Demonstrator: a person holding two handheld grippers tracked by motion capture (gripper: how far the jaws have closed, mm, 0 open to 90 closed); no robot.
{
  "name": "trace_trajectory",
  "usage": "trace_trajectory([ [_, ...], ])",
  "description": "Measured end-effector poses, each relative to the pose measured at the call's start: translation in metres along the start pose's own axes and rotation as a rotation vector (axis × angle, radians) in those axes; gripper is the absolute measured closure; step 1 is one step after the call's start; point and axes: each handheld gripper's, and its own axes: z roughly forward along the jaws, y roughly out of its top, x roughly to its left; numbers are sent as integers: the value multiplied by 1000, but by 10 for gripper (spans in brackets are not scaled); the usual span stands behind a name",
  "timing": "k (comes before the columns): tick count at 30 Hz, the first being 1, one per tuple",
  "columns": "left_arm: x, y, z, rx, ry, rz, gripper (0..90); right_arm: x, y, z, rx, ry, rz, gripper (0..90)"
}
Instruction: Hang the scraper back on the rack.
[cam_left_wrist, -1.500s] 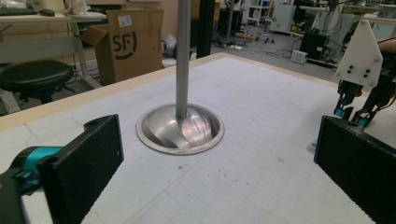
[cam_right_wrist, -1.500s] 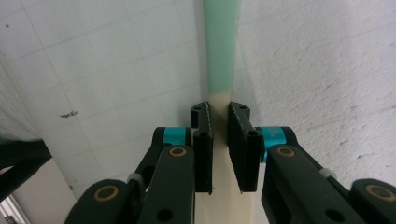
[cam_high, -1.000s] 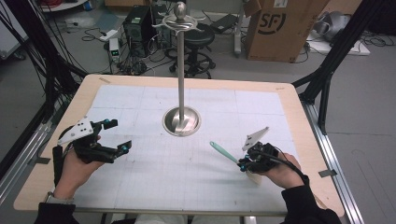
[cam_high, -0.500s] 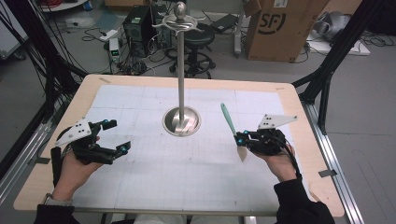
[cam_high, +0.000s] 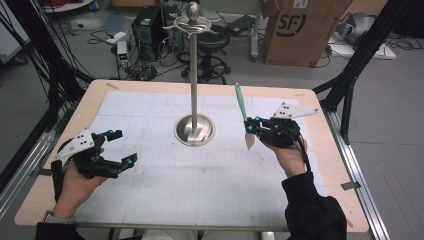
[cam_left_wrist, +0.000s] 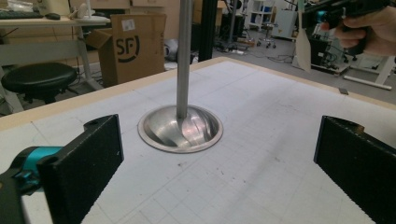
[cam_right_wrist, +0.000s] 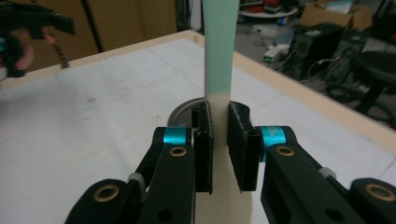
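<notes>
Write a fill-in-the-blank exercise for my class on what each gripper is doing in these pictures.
1. The right gripper is shut on a ___ with a green handle.
2. The left gripper has its jaws ___.
3. The metal stand rests on the table ___ the two grippers.

Missing words: spatula; open; between

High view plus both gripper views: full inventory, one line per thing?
Stand: 1, silver, round base mid-table, upright pole with hooks at the top.
Spatula: 1, teal handle up, cream blade down, off the table, clamped by the right gripper.
Mat: 1, white gridded, covers most of the table.
Table: 1, light wood.
Box: 1, brown cardboard, floor behind.
Stool: 1, black, behind.
Left gripper: fingers wide open, empty.
Right gripper: shut on spatula.
</notes>
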Motion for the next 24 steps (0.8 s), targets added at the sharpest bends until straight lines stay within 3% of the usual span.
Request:
trace_trajectory([
  [8, 1, -1, -6, -3, 13, -6, 19, -5, 31, 13, -80, 9, 15, 813],
  [19, 0, -3, -13, 3, 24, -4, 19, -3, 69, 26, -112, -4, 3, 813],
  [24, 0, -3, -16, 0, 25, -5, 19, -5, 80, 33, -93, -28, -17, 812],
])
